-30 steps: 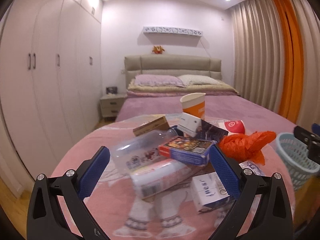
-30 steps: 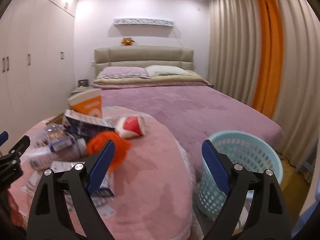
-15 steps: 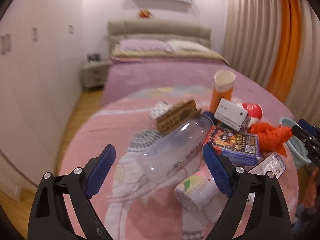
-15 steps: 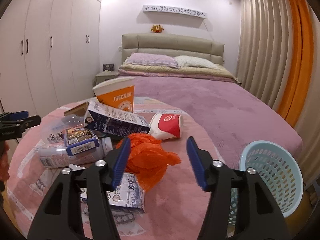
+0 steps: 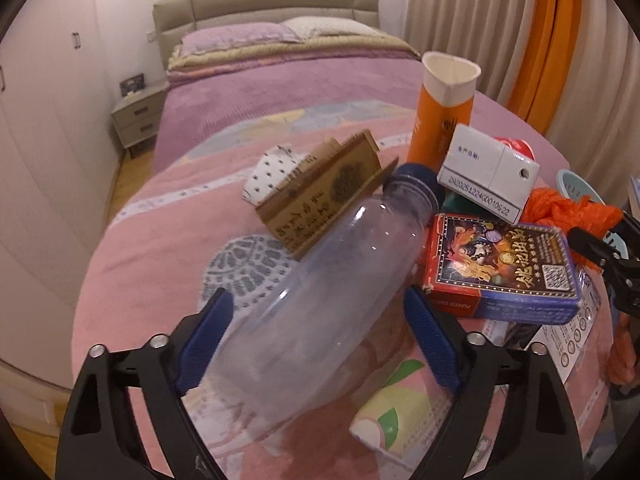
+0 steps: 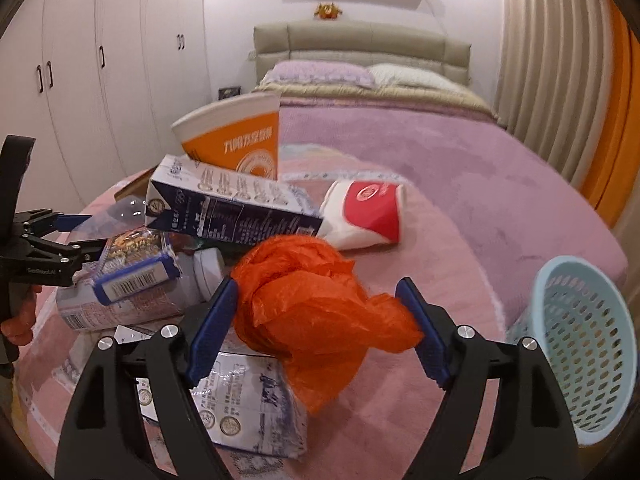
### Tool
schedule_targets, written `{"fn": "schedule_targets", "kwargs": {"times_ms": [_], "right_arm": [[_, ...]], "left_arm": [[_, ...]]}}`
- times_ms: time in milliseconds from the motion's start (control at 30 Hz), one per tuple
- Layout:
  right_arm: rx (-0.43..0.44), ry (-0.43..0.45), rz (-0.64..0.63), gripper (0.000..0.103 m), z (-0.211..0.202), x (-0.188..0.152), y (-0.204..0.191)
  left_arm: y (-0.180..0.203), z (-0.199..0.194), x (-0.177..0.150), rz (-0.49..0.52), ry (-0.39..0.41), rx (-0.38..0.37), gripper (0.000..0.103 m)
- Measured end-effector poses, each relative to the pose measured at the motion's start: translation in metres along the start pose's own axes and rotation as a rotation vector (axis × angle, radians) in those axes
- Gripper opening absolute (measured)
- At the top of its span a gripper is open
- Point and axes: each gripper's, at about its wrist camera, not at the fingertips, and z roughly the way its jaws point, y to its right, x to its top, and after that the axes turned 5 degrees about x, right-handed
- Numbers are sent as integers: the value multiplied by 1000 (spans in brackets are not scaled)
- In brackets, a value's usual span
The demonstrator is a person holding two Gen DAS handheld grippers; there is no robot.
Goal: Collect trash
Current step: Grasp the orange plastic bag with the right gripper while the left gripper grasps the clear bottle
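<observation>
Orange bag sits between the spread right gripper fingers and the clear bottle between the spread left gripper fingers, so I think both need to squeeze next, then go to the blue basket.

A round table under a pink cloth carries a heap of litter; a clear plastic bottle lies on its side; an orange bag rests beside a red-and-white cup; cartons crowd between.

A home bedroom: padded headboard, pillows, purple bedspread, white wardrobes, nightstand, curtains
</observation>
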Motion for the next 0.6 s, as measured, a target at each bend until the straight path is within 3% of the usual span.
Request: {"fn": "schedule_targets", "kwargs": {"times_ms": [133,233,367,433,600], "right_arm": [[43,-42,3,76,10,0,-3],[81,-58,1,56,13,0,-6],[90,-44,-23,36,9,1,-13],[93,-27,-23,32,5,3,-13],[73,17,-22,30,-8,5,-13]], "left_arm": [[6,1,1,8,1,8,76],[11,-7,-4,19,16,-2,65],[19,-21,-11,34,60,-6,55],[21,-33,-14,26,95,-13,47],[20,-64,-16,-21,177,-21,44]]}}
